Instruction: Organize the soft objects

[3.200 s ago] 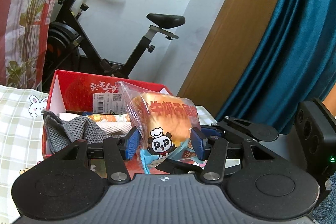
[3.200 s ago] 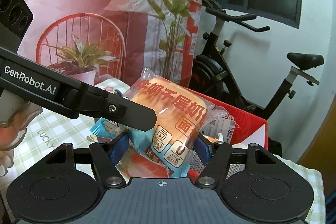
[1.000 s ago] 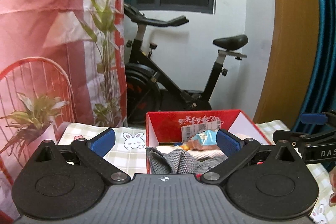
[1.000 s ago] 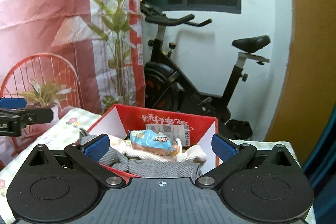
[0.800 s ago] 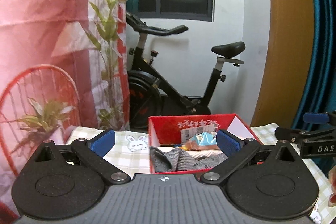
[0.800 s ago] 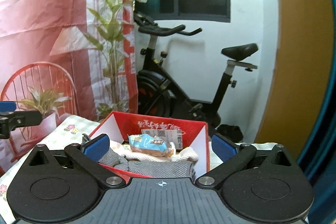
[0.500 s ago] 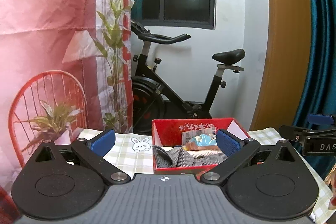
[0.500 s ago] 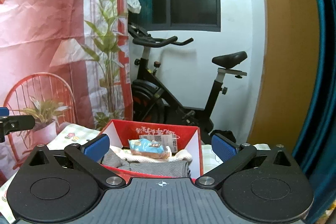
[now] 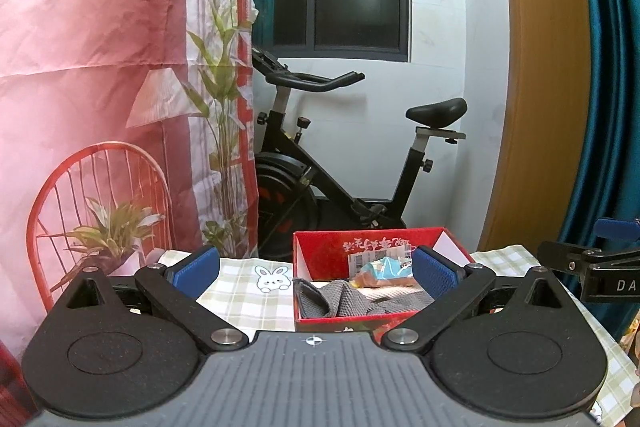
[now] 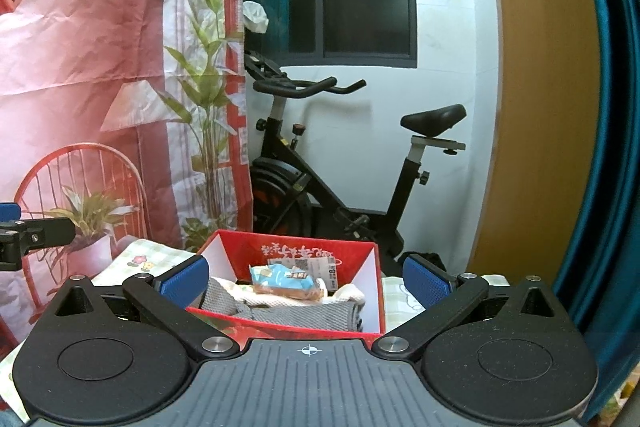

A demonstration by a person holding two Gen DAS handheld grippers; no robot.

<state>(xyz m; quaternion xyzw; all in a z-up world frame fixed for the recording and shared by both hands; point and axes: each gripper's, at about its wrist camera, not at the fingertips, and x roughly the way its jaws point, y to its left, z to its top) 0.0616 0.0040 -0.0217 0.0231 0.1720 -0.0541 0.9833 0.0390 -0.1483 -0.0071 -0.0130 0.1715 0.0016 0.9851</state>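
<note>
A red cardboard box (image 9: 320, 255) (image 10: 360, 259) stands on the checked tablecloth (image 9: 240, 291). Inside it lie a grey knit cloth (image 9: 340, 301) (image 10: 304, 315), a white cloth (image 10: 348, 293) and a bagged bread (image 9: 384, 269) (image 10: 286, 281) on top. My left gripper (image 9: 315, 271) is open and empty, held back from the box. My right gripper (image 10: 306, 279) is open and empty, also back from the box. Each gripper shows at the edge of the other's view: the right one (image 9: 592, 267) and the left one (image 10: 24, 235).
A black exercise bike (image 9: 340, 163) (image 10: 332, 163) stands behind the table against the white wall. A pink printed backdrop (image 9: 100, 67) hangs on the left. A wooden panel (image 9: 532, 87) and teal curtain (image 9: 612, 67) are on the right.
Both grippers let go of the bagged bread, which now lies in the box. Both have opened wide and drawn back and up from the box.
</note>
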